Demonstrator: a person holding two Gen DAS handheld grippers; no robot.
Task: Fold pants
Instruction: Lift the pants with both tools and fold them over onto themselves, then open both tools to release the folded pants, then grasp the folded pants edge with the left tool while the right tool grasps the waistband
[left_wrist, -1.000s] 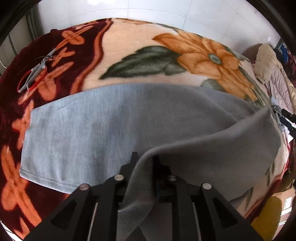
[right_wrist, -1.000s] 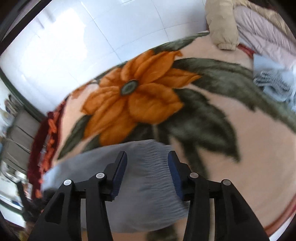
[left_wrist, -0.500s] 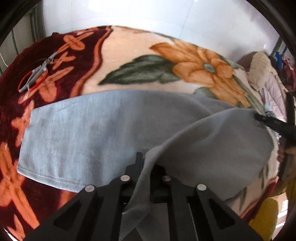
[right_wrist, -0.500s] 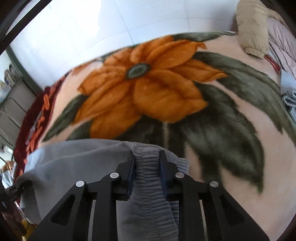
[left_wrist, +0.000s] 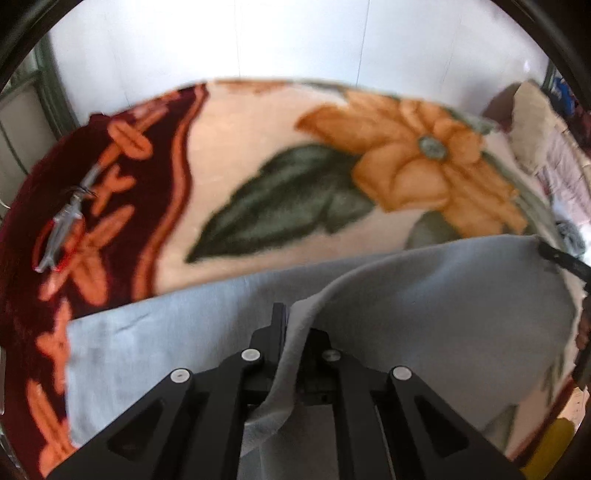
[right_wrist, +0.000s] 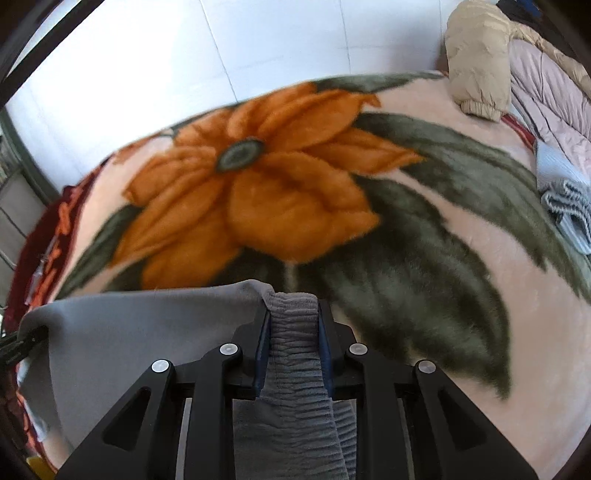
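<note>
Grey pants (left_wrist: 155, 347) lie across a floral blanket (left_wrist: 258, 147), one leg flat toward the left. My left gripper (left_wrist: 295, 325) is shut on a raised edge of the grey fabric, which drapes down between its fingers. A lifted fold of the pants stretches right to the tip of the other gripper (left_wrist: 561, 258). In the right wrist view, my right gripper (right_wrist: 293, 314) is shut on the ribbed elastic waistband (right_wrist: 295, 332), bunched between the blue pads. The lifted grey cloth (right_wrist: 147, 332) runs left to the left gripper's tip (right_wrist: 18, 347).
Scissors with red handles (left_wrist: 59, 232) lie on the dark red blanket border at the left. A beige padded jacket (right_wrist: 480, 62) and folded grey knitwear (right_wrist: 565, 199) sit at the right. A white tiled wall (right_wrist: 258, 48) stands behind the bed.
The right gripper came down and shut on the waistband. The left gripper pinched tighter on the cloth edge and moved, so the pants now sit lower in its view and the fold hangs lifted.
</note>
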